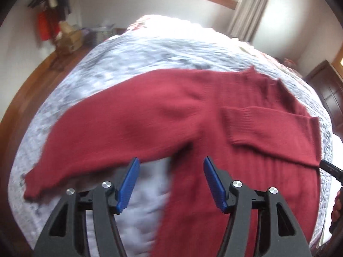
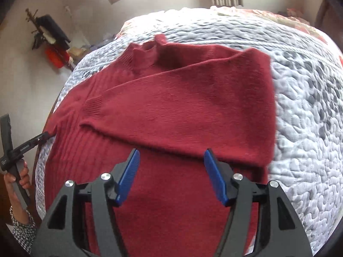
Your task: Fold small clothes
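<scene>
Both tongs are spread wide and hold nothing: my left gripper point(image 1: 171, 182) hangs over the gap between sleeve and body, my right gripper point(image 2: 171, 175) over the lower body of the red sweater point(image 2: 171, 107). That sweater lies flat on the quilted bedspread point(image 2: 310, 117), collar point(image 2: 150, 47) toward the far end of the bed. One sleeve is already folded across the chest, its ribbed cuff point(image 1: 233, 126) lying on the body in the left wrist view; the other sleeve point(image 1: 96, 128) is stretched out to the side over the quilt, cuff end well apart from the body. I judge the fold to be at the second-sleeve step. My next move calls for bringing the left tongs down on that outstretched sleeve near its cuff, pinching only the sleeve and not the quilt under it, then carrying it across to lie over the first sleeve. The right tongs could press on the body to stop it sliding. At the left edge of the right wrist view I see a hand point(image 2: 19, 182) on the other handle.
</scene>
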`<state>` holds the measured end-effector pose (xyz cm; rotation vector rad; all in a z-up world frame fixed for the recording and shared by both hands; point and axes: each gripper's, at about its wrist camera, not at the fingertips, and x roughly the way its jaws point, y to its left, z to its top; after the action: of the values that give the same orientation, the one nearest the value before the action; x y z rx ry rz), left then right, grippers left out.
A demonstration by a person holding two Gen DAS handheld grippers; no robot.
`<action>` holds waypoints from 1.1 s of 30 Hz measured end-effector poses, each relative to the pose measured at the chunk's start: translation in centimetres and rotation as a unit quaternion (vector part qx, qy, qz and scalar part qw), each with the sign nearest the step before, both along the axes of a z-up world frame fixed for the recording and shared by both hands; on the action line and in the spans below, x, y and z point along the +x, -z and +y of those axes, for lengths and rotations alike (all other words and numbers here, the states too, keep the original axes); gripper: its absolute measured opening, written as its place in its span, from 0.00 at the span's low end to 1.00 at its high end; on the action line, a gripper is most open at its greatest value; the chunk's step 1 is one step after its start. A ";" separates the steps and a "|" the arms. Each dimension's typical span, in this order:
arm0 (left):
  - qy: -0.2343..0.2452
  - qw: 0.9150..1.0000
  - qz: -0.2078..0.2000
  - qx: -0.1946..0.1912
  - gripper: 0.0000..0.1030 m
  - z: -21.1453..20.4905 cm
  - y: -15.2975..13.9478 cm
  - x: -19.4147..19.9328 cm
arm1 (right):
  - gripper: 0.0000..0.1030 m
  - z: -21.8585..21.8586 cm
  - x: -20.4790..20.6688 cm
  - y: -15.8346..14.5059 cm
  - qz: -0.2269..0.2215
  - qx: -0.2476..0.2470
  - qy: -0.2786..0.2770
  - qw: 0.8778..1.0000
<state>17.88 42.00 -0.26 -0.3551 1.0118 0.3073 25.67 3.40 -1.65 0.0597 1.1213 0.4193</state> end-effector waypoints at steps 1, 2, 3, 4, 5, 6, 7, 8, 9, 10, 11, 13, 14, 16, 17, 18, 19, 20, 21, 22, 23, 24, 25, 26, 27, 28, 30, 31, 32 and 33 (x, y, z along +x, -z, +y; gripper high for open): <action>-0.011 1.000 0.006 -0.001 0.61 1.2 0.1 -1.1 | 0.61 1.0 0.0 0.0 -0.001 -0.003 -0.010 1.000; -0.025 1.000 0.015 -0.002 0.62 3.0 0.4 -2.6 | 0.61 1.8 0.0 0.0 -0.002 -0.005 -0.014 1.000; -0.039 0.999 0.023 -0.007 0.63 4.7 0.7 -4.1 | 0.61 2.5 0.0 0.0 -0.002 -0.006 -0.019 1.000; -0.051 0.998 0.027 -0.012 0.63 6.0 0.9 -5.4 | 0.61 3.1 0.0 0.0 0.000 -0.006 -0.022 1.000; -0.070 0.997 0.030 -0.022 0.63 7.9 1.3 -7.1 | 0.61 3.6 0.1 0.2 0.001 -0.006 -0.024 1.000; -0.089 0.995 0.031 -0.031 0.63 9.6 1.7 -8.5 | 0.61 4.1 0.2 0.3 0.003 -0.006 -0.026 1.000; -0.105 0.993 0.031 -0.038 0.63 11.1 2.0 -9.8 | 0.61 4.6 0.4 0.5 0.005 -0.007 -0.027 1.000; -0.126 0.990 0.031 -0.047 0.63 12.7 2.5 -11.1 | 0.61 5.1 0.6 0.7 0.008 -0.008 -0.028 1.000; -0.143 0.988 0.033 -0.054 0.63 14.1 3.1 -12.2 | 0.61 5.5 0.7 0.9 0.010 -0.009 -0.028 1.000; -0.158 0.985 0.038 -0.060 0.63 15.2 3.7 -13.0 | 0.61 6.0 0.8 1.2 0.013 -0.010 -0.029 0.999; -0.174 0.981 0.042 -0.072 0.62 16.5 4.6 -13.9 | 0.61 6.4 0.9 1.4 0.015 -0.011 -0.030 0.999; -0.196 0.975 0.042 -0.095 0.61 18.3 5.9 -14.9 | 0.61 7.2 1.0 1.8 0.018 -0.014 -0.034 0.999; -0.204 0.972 0.038 -0.107 0.61 19.1 6.4 -15.4 | 0.61 7.4 1.1 1.9 0.019 -0.016 -0.035 0.999; -0.223 0.966 0.031 -0.126 0.61 20.5 7.3 -16.2 | 0.61 7.8 1.2 2.2 0.021 -0.022 -0.035 0.999; -0.230 0.963 0.026 -0.138 0.61 21.1 7.8 -16.4 | 0.61 7.9 1.2 2.3 0.020 -0.024 -0.035 0.999; -0.236 0.960 0.023 -0.148 0.61 21.6 8.2 -16.4 | 0.61 8.0 1.2 2.4 0.020 -0.027 -0.035 0.999; -0.238 0.959 0.021 -0.155 0.61 21.9 8.5 -16.4 | 0.61 8.0 1.3 2.4 0.020 -0.028 -0.033 0.999; -0.242 0.956 0.018 -0.166 0.61 22.4 9.0 -16.4 | 0.61 7.9 1.3 2.5 0.020 -0.028 -0.032 0.999; -0.246 0.953 0.014 -0.175 0.61 22.9 9.4 -16.4 | 0.61 7.8 1.4 2.6 0.021 -0.027 -0.030 0.999; -0.251 0.949 0.009 -0.188 0.61 23.4 9.8 -16.5 | 0.61 7.7 1.5 2.6 0.022 -0.026 -0.028 0.999; -0.256 0.946 0.004 -0.198 0.61 23.7 10.1 -16.4 | 0.61 7.7 1.6 2.7 0.021 -0.025 -0.028 0.999; -0.261 0.943 -0.001 -0.206 0.60 24.2 10.5 -16.3 | 0.62 7.6 1.6 2.8 0.021 -0.025 -0.028 0.999; -0.269 0.939 -0.006 -0.215 0.58 24.8 10.9 -16.4 | 0.62 7.6 1.7 2.8 0.020 -0.026 -0.027 0.999; -0.276 0.935 -0.008 -0.222 0.56 25.2 11.2 -16.4 | 0.62 7.6 1.7 2.9 0.020 -0.026 -0.027 0.999; -0.281 0.932 -0.012 -0.228 0.53 25.6 11.6 -16.4 | 0.62 7.5 1.7 3.0 0.019 -0.026 -0.027 0.999; -0.286 0.930 -0.015 -0.232 0.46 26.0 11.9 -16.4 | 0.62 7.5 1.8 3.1 0.019 -0.026 -0.028 0.999; -0.300 0.924 -0.021 -0.237 0.28 26.9 12.5 -16.6 | 0.62 7.6 1.8 3.3 0.019 -0.027 -0.029 0.999; -0.304 0.921 -0.024 -0.241 0.18 27.3 12.9 -16.6 | 0.62 7.6 1.9 3.3 0.018 -0.027 -0.030 0.999; -0.306 0.920 -0.026 -0.244 0.13 27.5 13.1 -16.7 | 0.62 7.6 1.9 3.4 0.017 -0.027 -0.031 0.999; -0.307 0.919 -0.028 -0.245 0.06 27.6 13.2 -16.8 | 0.62 7.6 1.9 3.4 0.017 -0.028 -0.031 0.999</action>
<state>1.06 69.61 -13.46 -1.1433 0.8908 0.6049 27.59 10.96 -5.05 -0.0162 1.1695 0.4434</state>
